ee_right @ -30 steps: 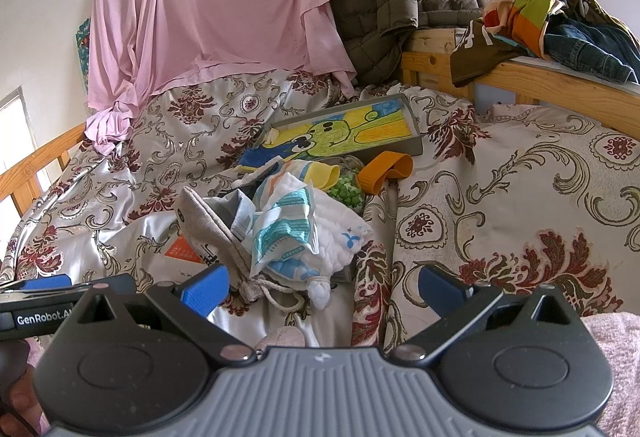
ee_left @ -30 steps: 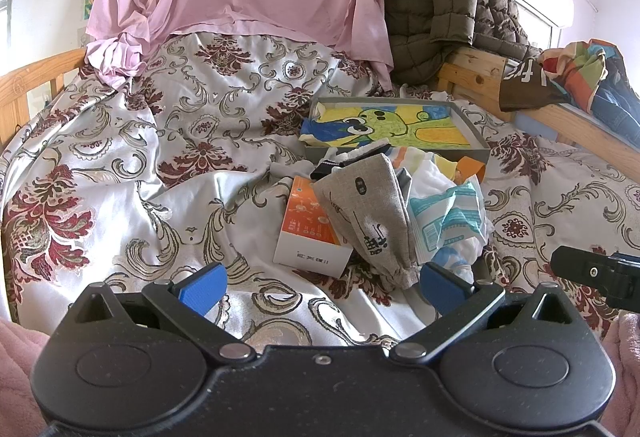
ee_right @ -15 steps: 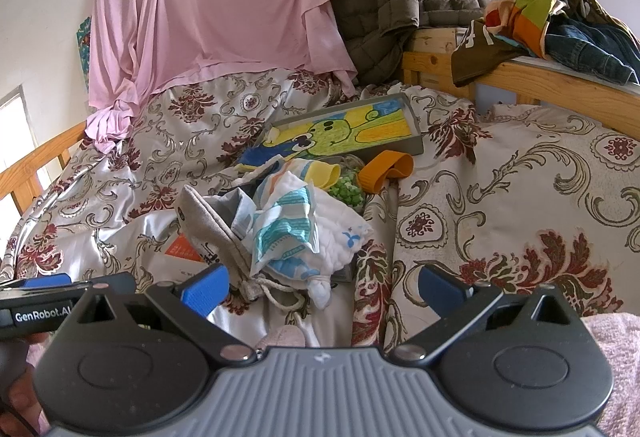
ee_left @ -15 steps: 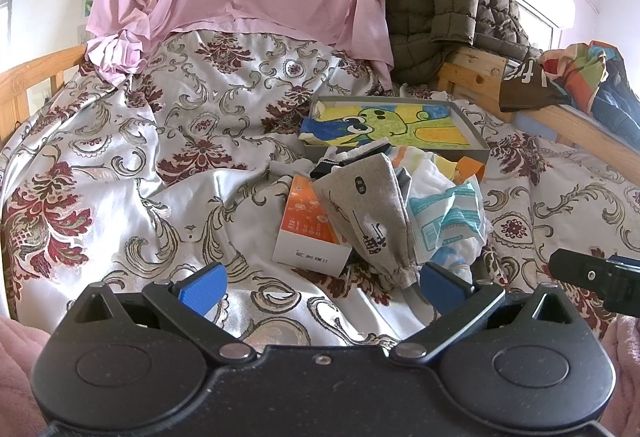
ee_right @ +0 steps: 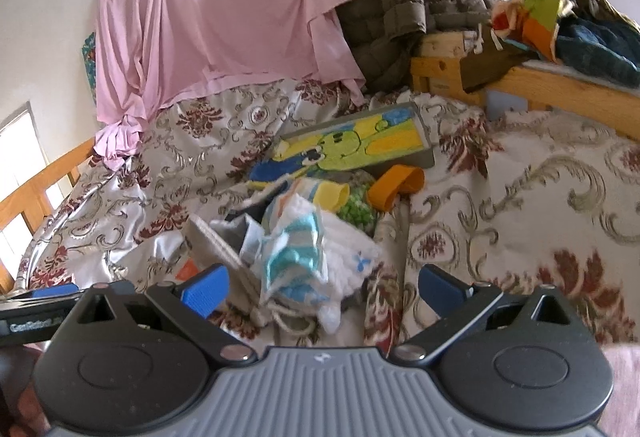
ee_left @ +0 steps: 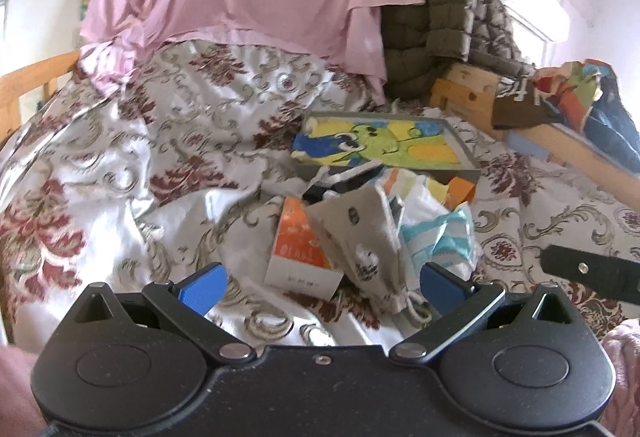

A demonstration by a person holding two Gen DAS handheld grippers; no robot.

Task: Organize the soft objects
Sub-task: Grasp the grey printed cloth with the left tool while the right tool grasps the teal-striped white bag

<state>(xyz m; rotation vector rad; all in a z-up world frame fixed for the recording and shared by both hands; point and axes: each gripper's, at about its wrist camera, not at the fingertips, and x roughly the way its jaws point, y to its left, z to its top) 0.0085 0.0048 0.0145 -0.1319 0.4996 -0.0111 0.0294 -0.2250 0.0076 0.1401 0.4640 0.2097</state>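
While both wait wide and empty, left gripper [ee_left: 320, 287], right gripper [ee_right: 322, 289] just short of sock pile [ee_right: 304, 249].

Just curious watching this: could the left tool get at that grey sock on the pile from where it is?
Probably yes. The left tool is open and the grey sock lies on top of the pile just ahead of it, nothing covering it.

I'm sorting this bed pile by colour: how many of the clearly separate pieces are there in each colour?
Grey sock: 1
Orange-and-white box: 1
White-and-teal cloth: 1
Yellow piece: 1
Orange piece: 1
Green dotted piece: 1
Total: 6
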